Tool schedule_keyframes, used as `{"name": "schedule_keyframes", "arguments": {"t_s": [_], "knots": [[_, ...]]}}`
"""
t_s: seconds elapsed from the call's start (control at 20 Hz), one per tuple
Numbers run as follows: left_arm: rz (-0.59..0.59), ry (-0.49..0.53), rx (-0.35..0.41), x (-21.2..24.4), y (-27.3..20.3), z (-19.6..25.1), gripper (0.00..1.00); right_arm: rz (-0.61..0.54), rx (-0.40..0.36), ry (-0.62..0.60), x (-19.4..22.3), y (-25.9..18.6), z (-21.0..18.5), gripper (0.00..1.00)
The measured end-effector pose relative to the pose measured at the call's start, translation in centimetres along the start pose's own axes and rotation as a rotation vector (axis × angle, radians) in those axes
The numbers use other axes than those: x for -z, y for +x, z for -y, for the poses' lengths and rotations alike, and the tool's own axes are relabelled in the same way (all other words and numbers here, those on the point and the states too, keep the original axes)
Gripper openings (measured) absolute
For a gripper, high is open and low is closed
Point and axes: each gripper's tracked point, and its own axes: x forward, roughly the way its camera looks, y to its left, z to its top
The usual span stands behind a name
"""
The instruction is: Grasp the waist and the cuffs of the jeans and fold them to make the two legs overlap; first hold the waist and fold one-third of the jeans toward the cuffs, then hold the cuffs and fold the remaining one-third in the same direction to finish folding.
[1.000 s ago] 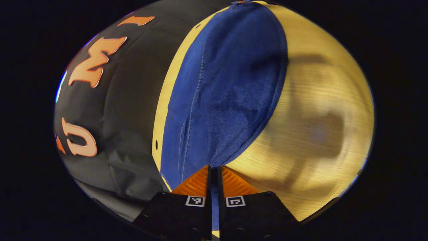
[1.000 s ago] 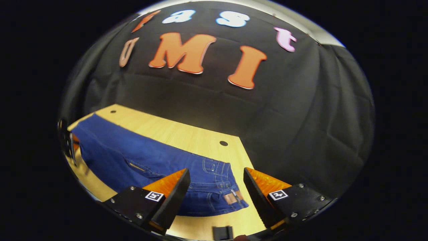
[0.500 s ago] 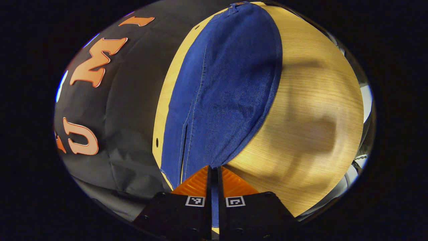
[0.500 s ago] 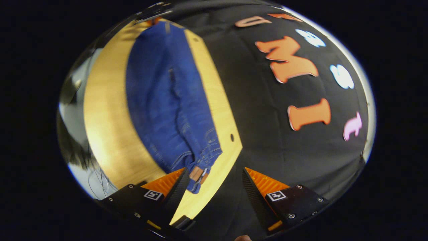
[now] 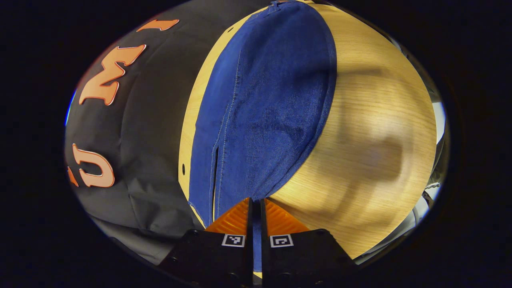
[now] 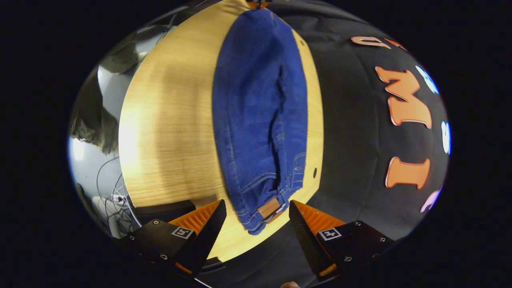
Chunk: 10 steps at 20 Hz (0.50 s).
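In the left gripper view, your left gripper (image 5: pixel 256 204) is clamped on the cuff end of the jeans (image 5: pixel 264 104), both fingers pressing denim between them, while the legs run away across the wooden table (image 5: pixel 372 132). In the right gripper view, your right gripper (image 6: pixel 258 208) stands with jaws apart just short of the waist (image 6: pixel 269 209), which lies flat between the fingertips near the table edge by the black cloth wall (image 6: pixel 352 132).

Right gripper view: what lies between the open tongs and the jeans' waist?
Nothing but bare wooden table: the right tongs stand open around the jeans' waist, touching no fabric.
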Motion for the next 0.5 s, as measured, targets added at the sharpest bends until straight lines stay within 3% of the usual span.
{"name": "schedule_keyframes", "arguments": {"t_s": [0.25, 0.5], "knots": [[-0.005, -0.002, 0.014, 0.1, 0.0, 0.2, 0.08, -0.008, -0.024, -0.026, -0.7, 1.7, -0.1, 0.96], [-0.005, -0.009, 0.023, 0.1, 0.2, 0.1, 0.08, 0.025, 0.000, -0.054, -2.7, 3.3, 0.7, 0.98]]}}
